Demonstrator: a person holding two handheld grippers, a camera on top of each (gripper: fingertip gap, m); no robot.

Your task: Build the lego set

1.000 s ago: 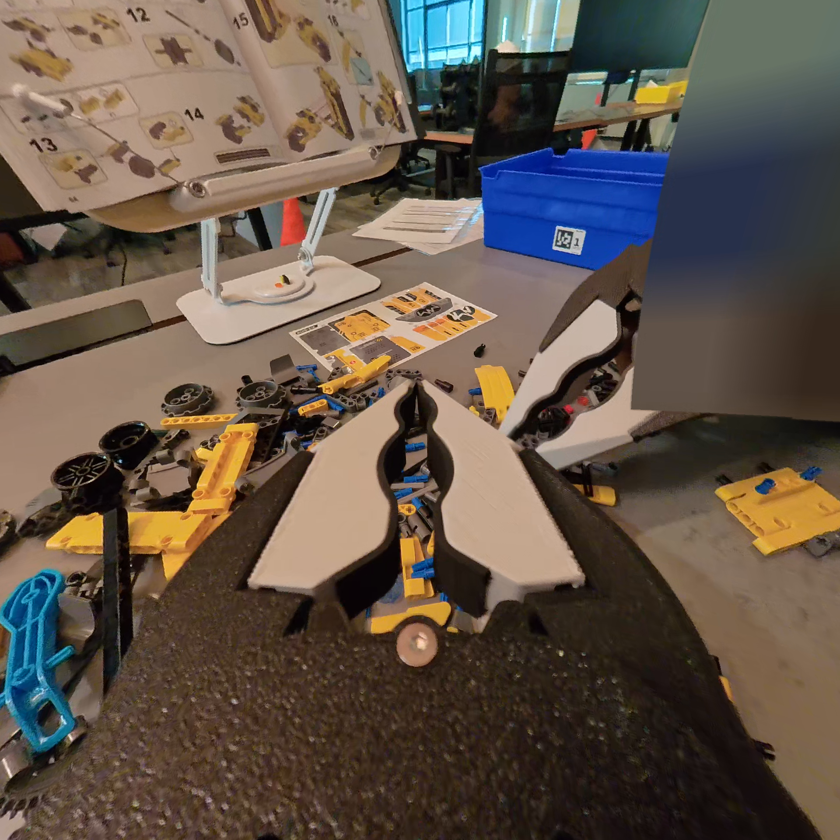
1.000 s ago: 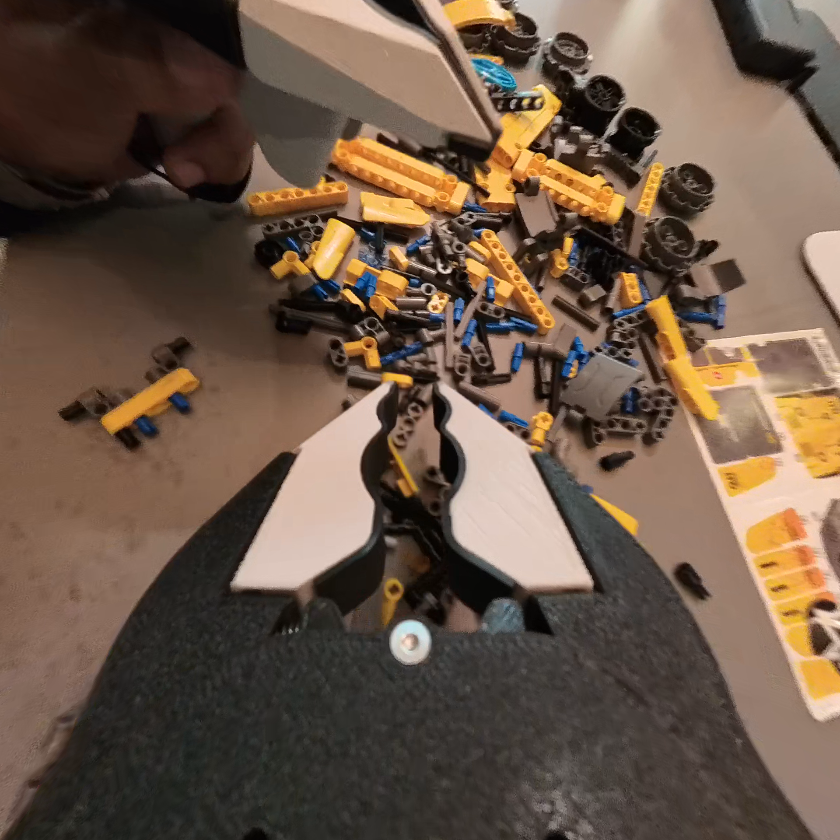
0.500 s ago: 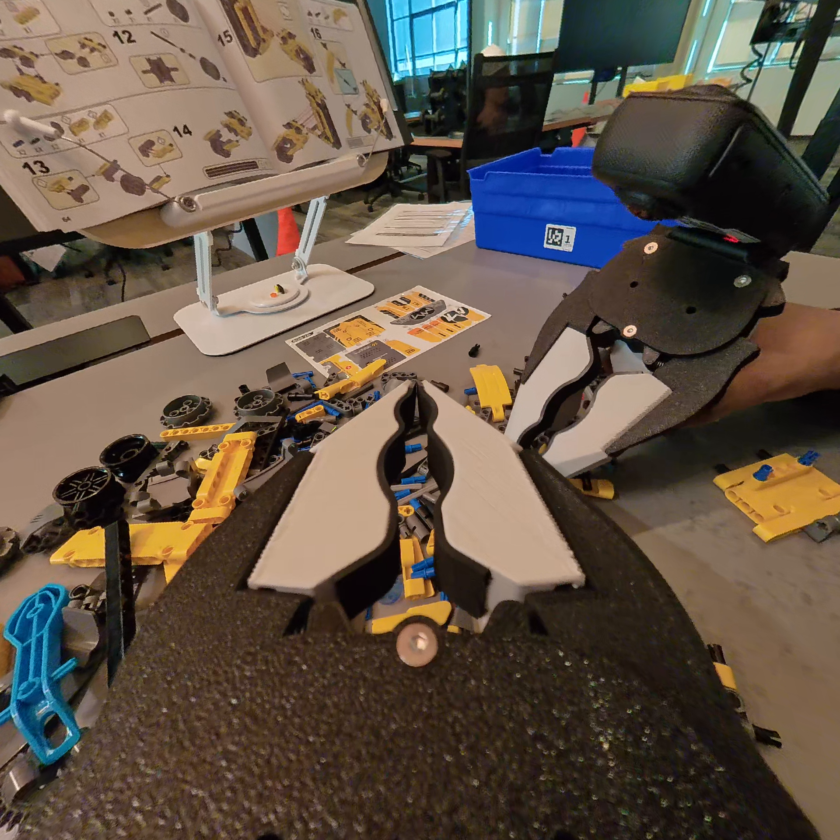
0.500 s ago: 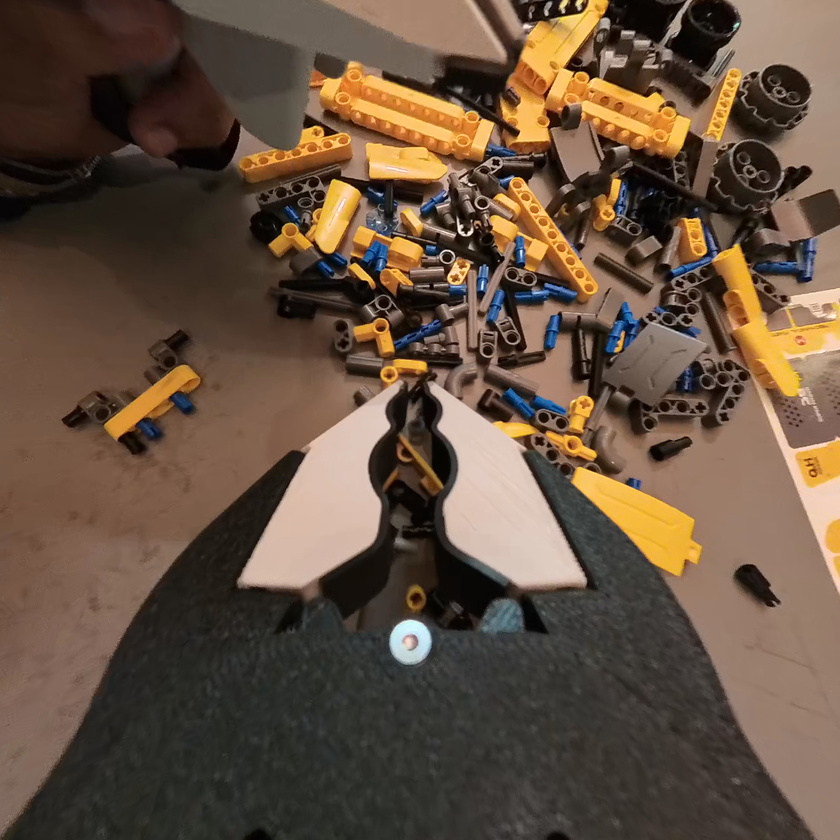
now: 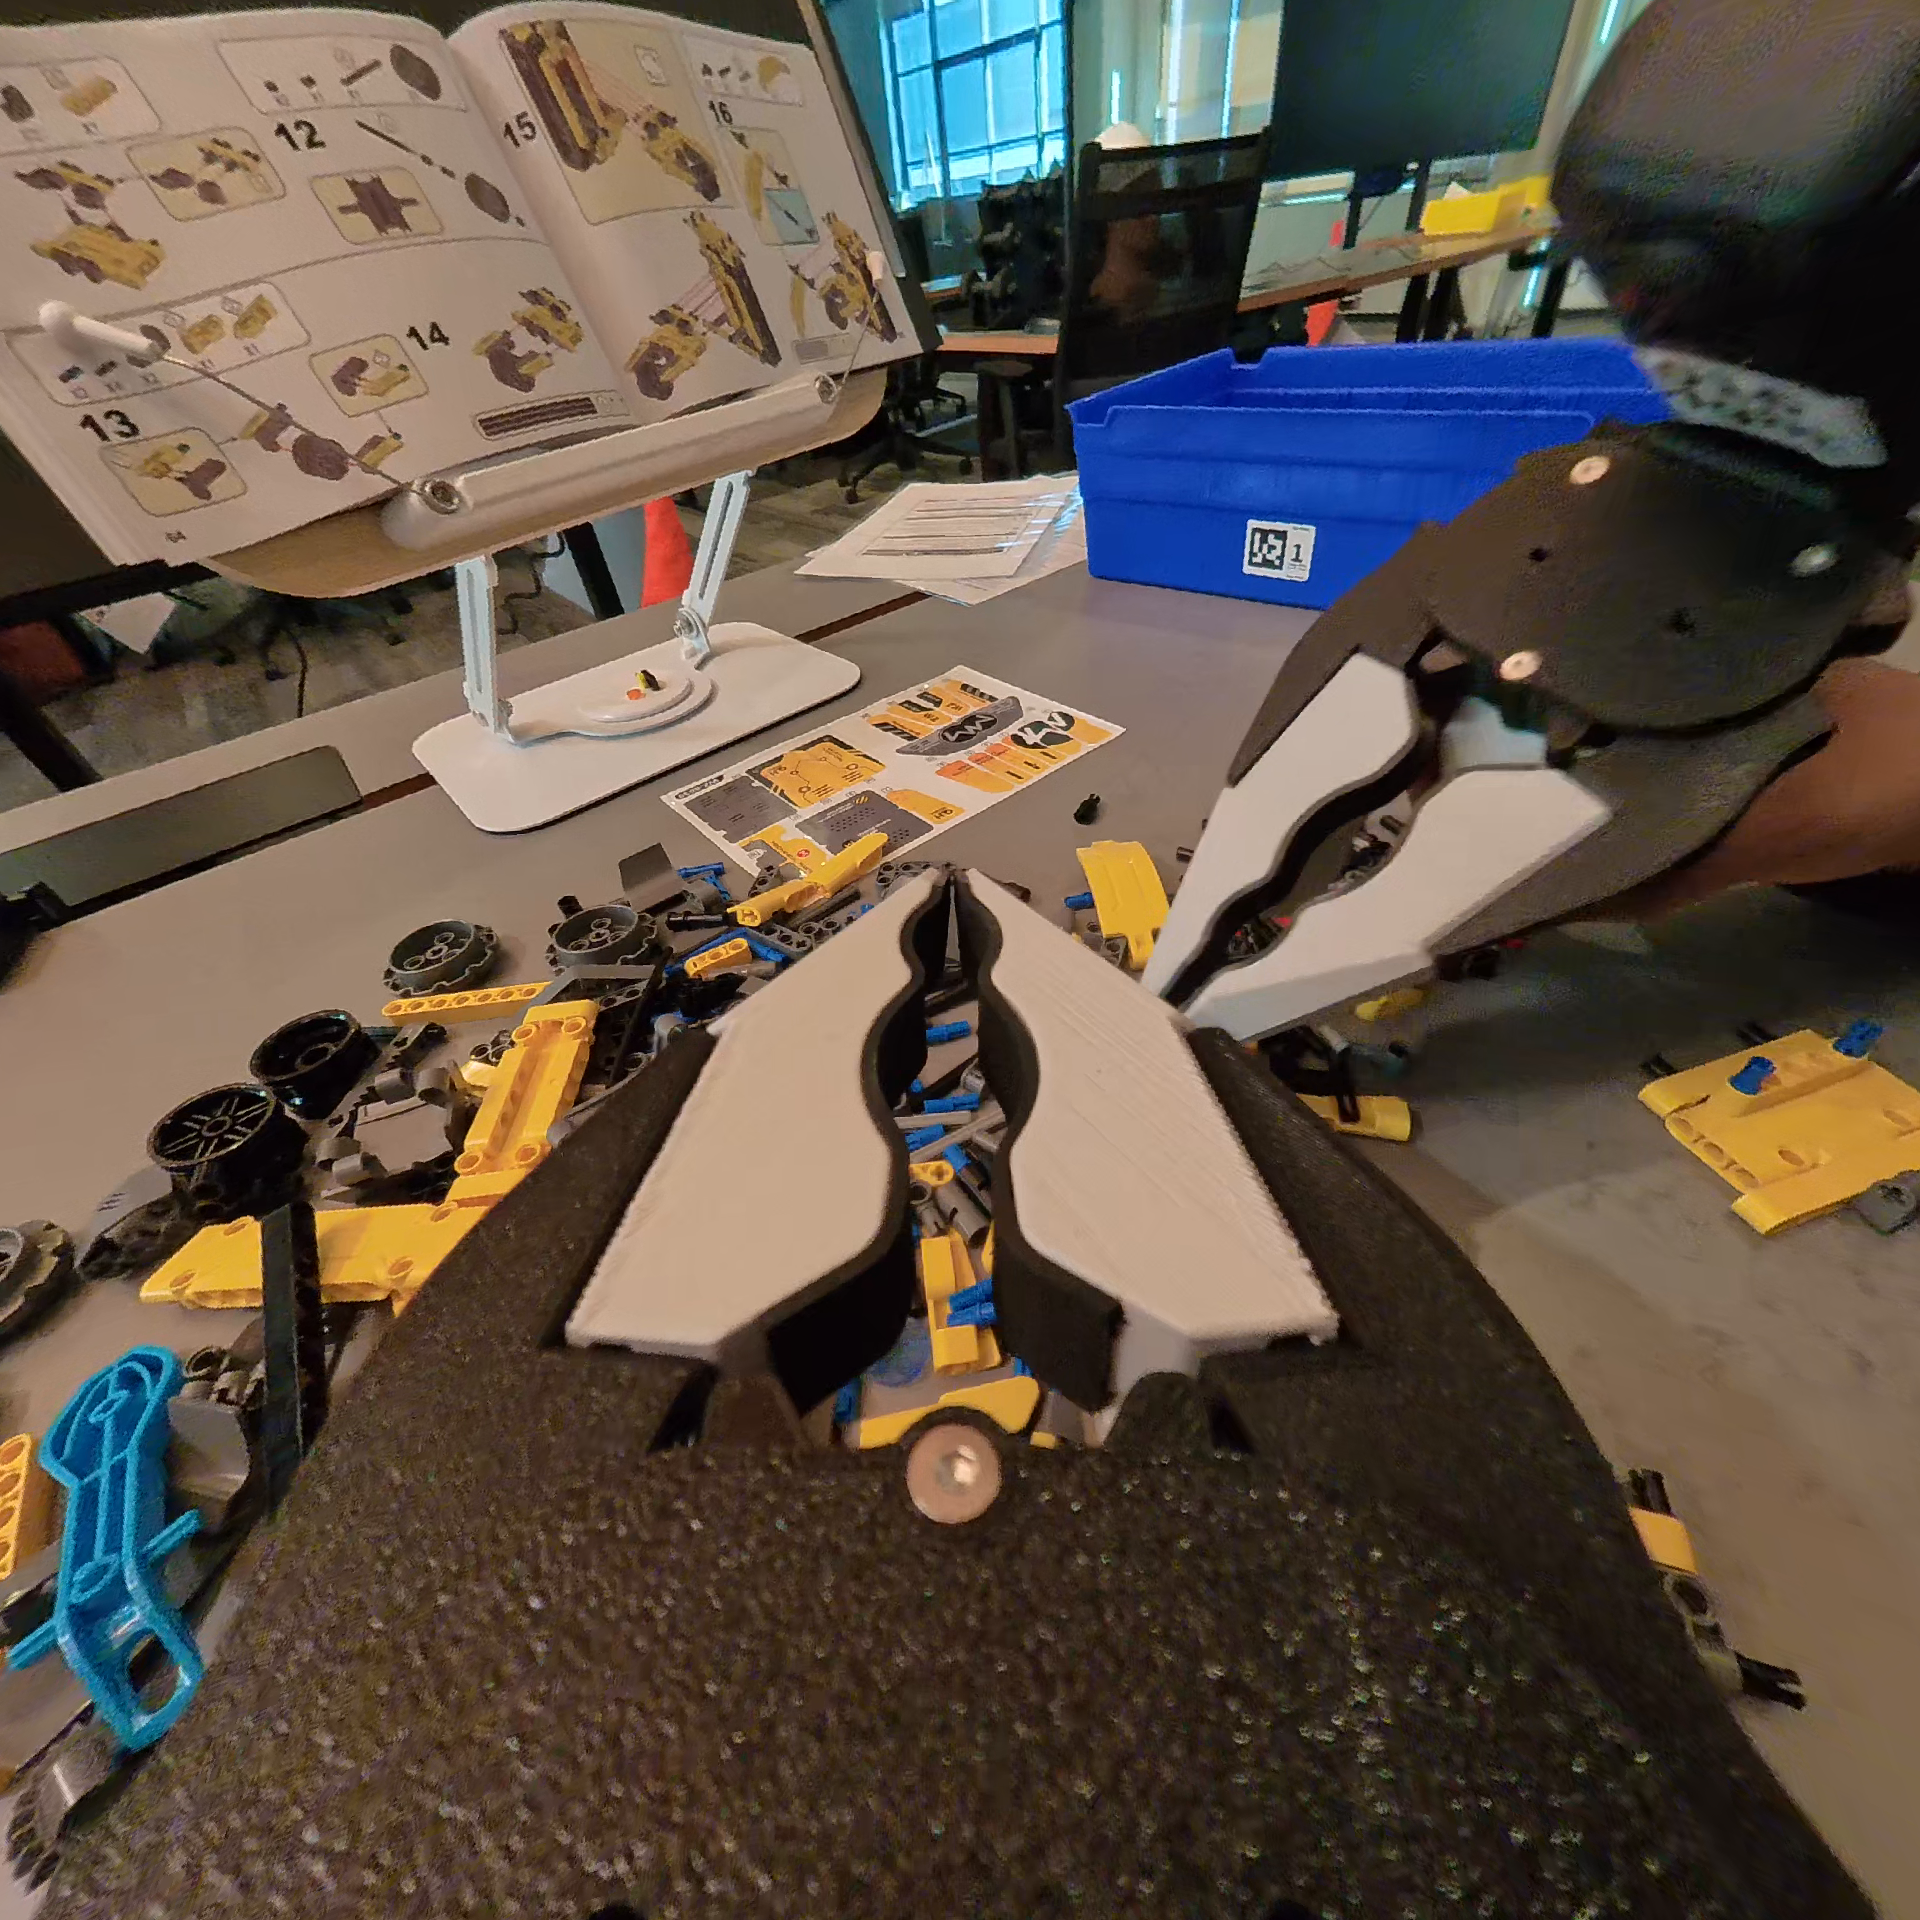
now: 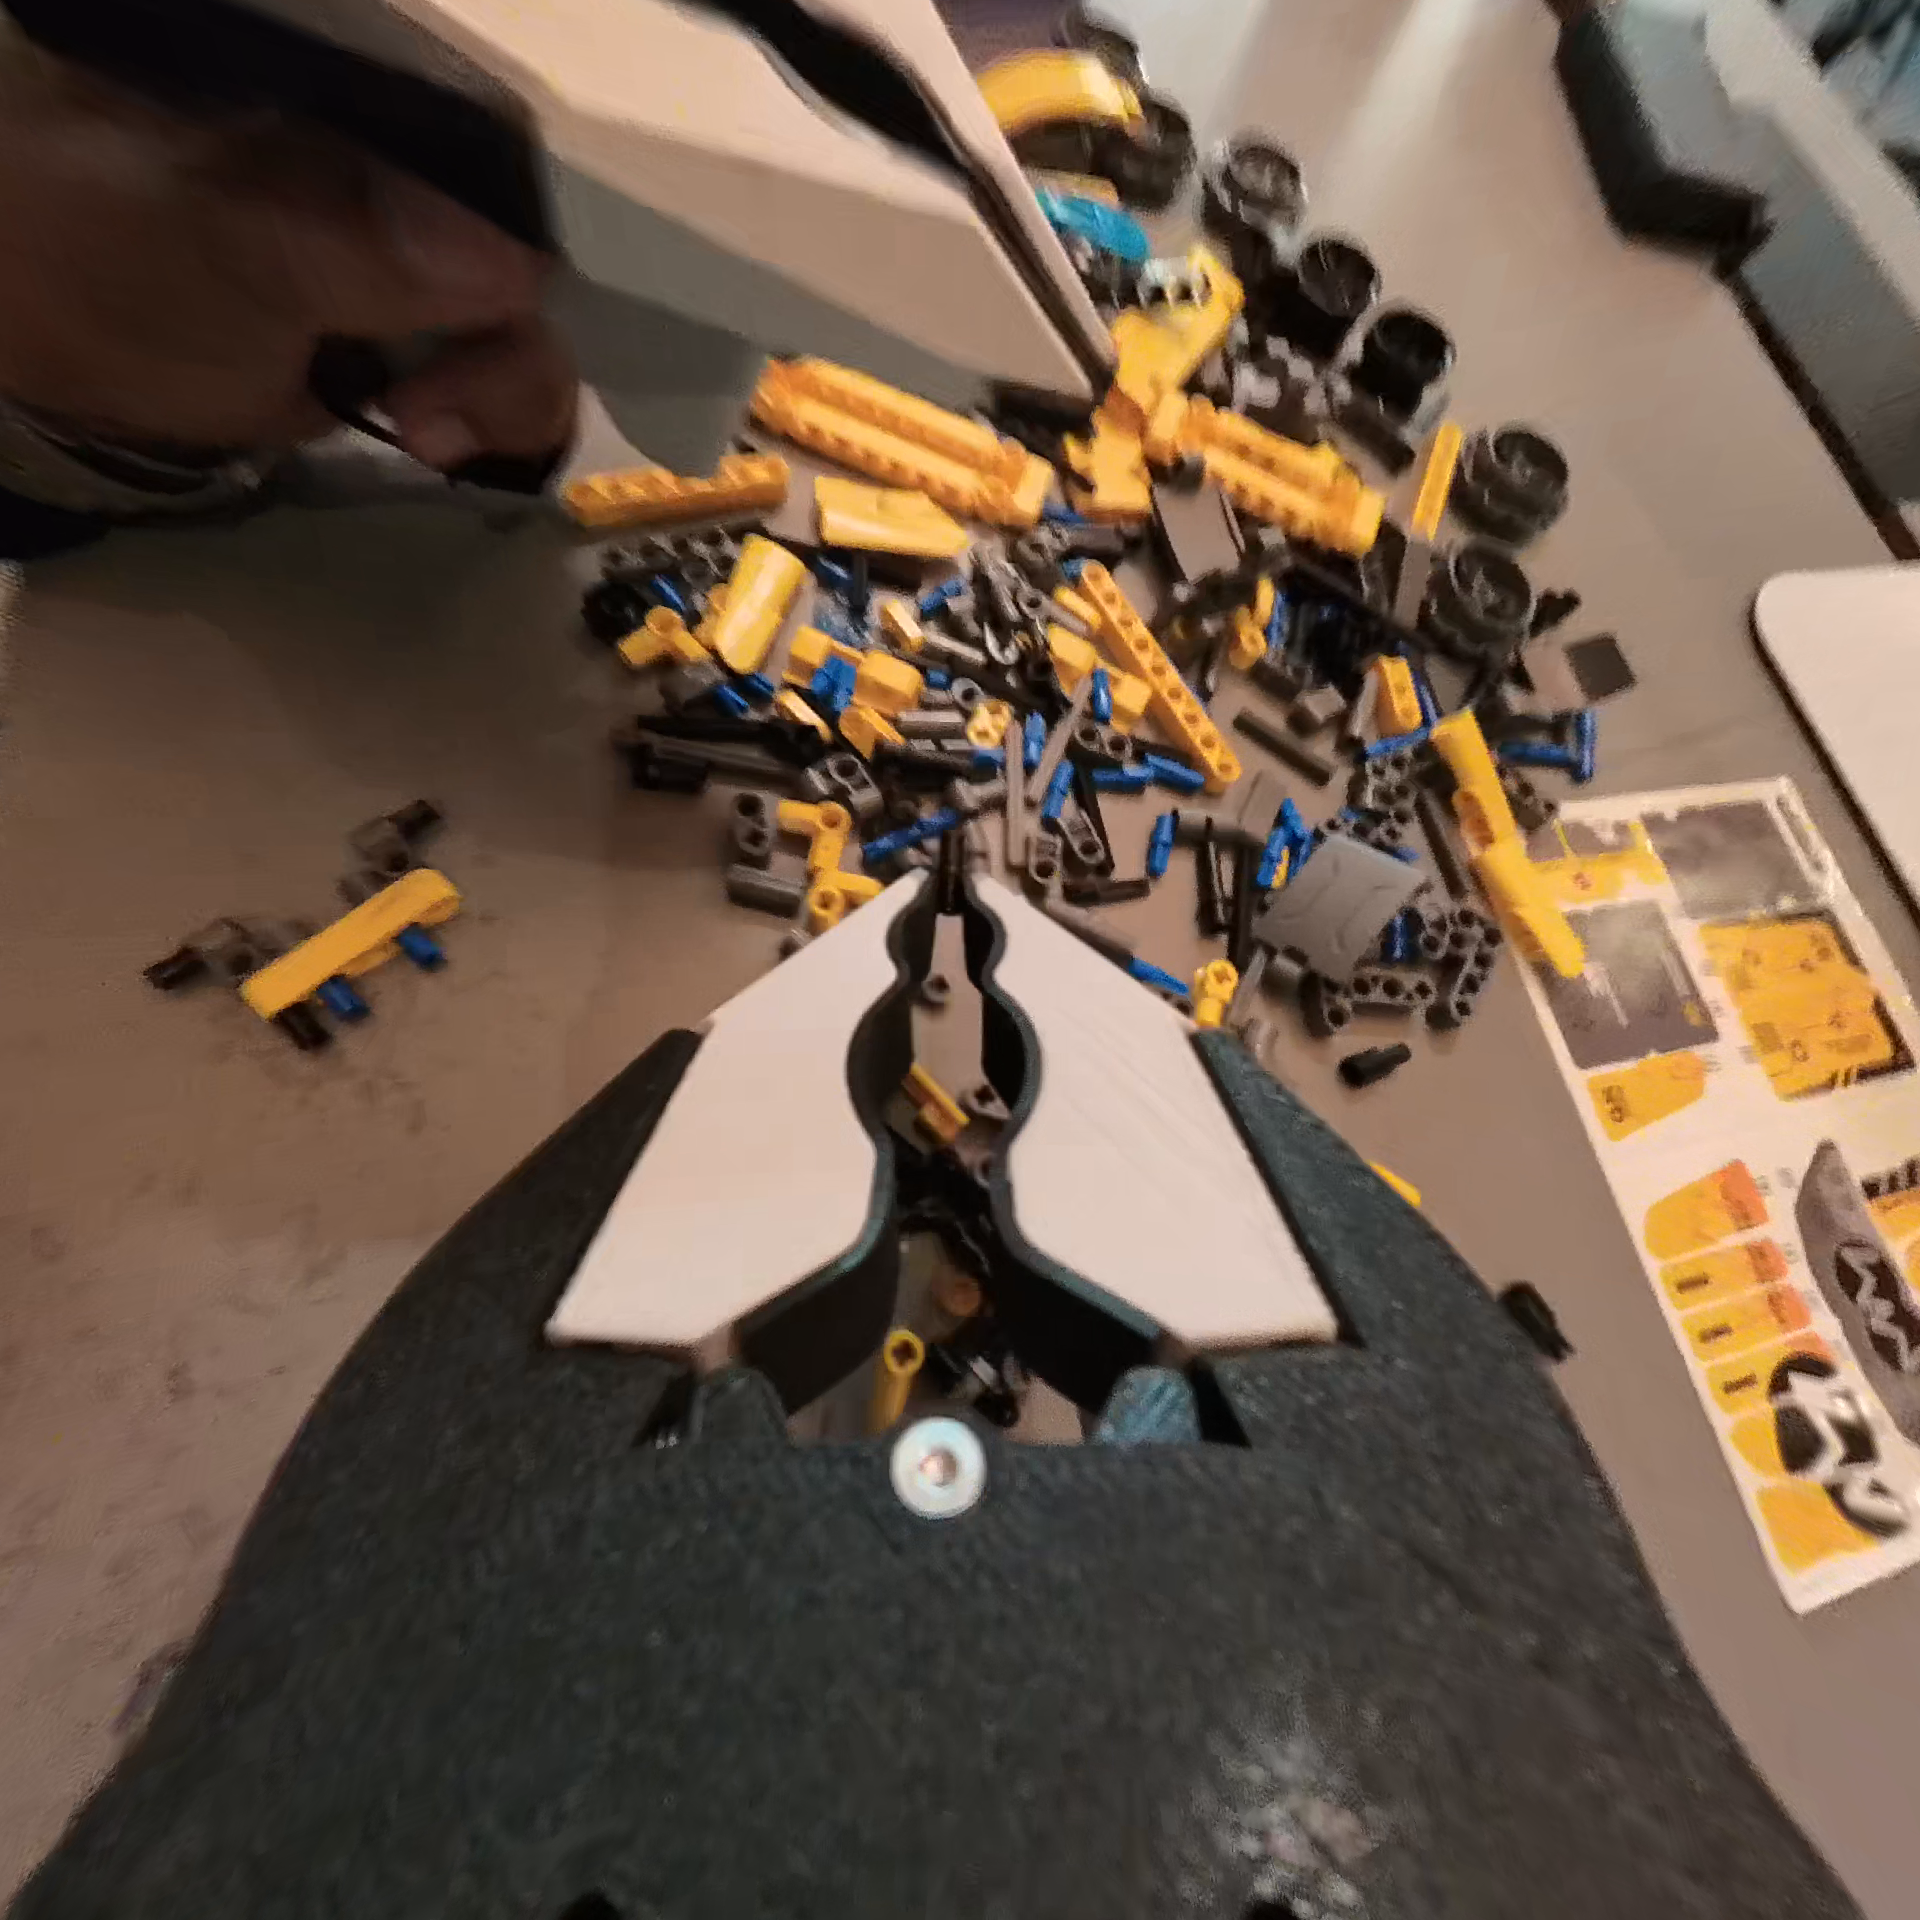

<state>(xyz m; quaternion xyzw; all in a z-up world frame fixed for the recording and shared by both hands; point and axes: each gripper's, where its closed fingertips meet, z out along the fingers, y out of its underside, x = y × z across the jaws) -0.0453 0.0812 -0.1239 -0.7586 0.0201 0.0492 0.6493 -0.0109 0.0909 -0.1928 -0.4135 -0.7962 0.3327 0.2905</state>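
Grey table [image 5: 260, 935] under us bears a pile of yellow, black and blue bricks [image 6: 1039, 675]. Our left gripper [image 5: 951, 883] hangs above the pile, tips together, empty. Our right gripper [image 6: 948, 883] pinches a thin black pin [image 6: 948, 868] at its tips, just over the pile's near edge. At 9 o'clock from it lies a small yellow assembly [image 6: 343, 940]; at 3 o'clock, a sticker sheet [image 6: 1766, 1143].

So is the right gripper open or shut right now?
Shut: the right gripper has its fingertips nearly together, pinching a small black pin that pokes out above the parts pile.
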